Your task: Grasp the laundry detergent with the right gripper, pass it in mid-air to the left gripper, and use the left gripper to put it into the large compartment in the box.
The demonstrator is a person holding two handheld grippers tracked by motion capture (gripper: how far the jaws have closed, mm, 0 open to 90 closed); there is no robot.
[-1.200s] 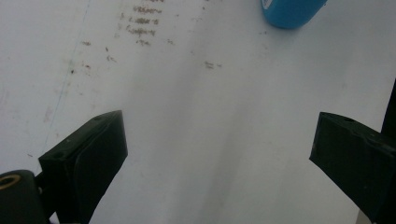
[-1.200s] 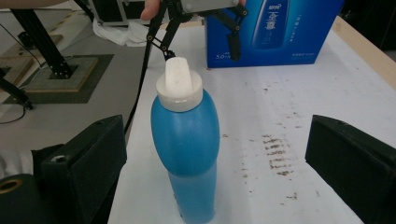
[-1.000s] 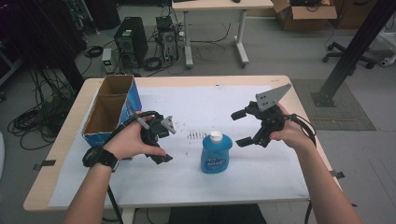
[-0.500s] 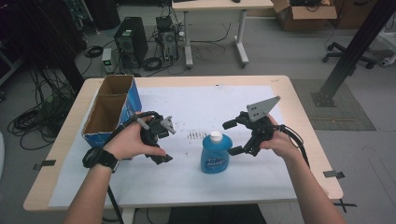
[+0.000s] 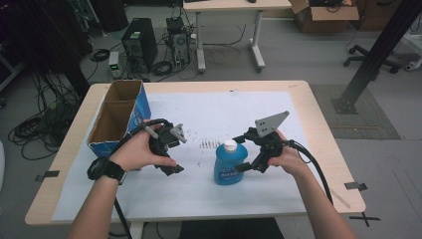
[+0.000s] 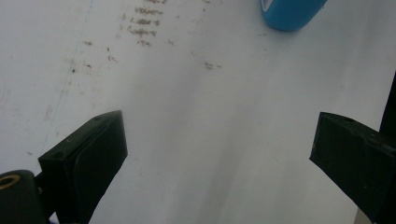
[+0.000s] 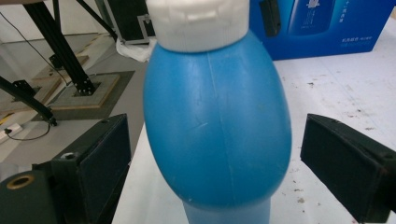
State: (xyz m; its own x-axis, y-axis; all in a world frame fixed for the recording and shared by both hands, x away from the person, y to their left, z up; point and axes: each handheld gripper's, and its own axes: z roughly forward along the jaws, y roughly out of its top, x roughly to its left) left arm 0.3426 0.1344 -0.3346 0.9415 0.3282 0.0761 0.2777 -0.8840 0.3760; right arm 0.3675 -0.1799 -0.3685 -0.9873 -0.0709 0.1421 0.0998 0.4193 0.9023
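Both right tool [image 7: 215, 154] pads clear bottle [image 7: 215, 121]

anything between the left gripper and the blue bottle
Nothing solid: in the high view the stretch from the left gripper to the bottle is bare white sheet with small dark marks.

Open blue cardboard box [image 5: 119, 117] at table's [image 5: 318, 124] left edge; white mat [image 5: 209, 112] stained.

Both tools, left tool [image 5: 175, 149] and right tool [image 5: 243, 152], gape wide.
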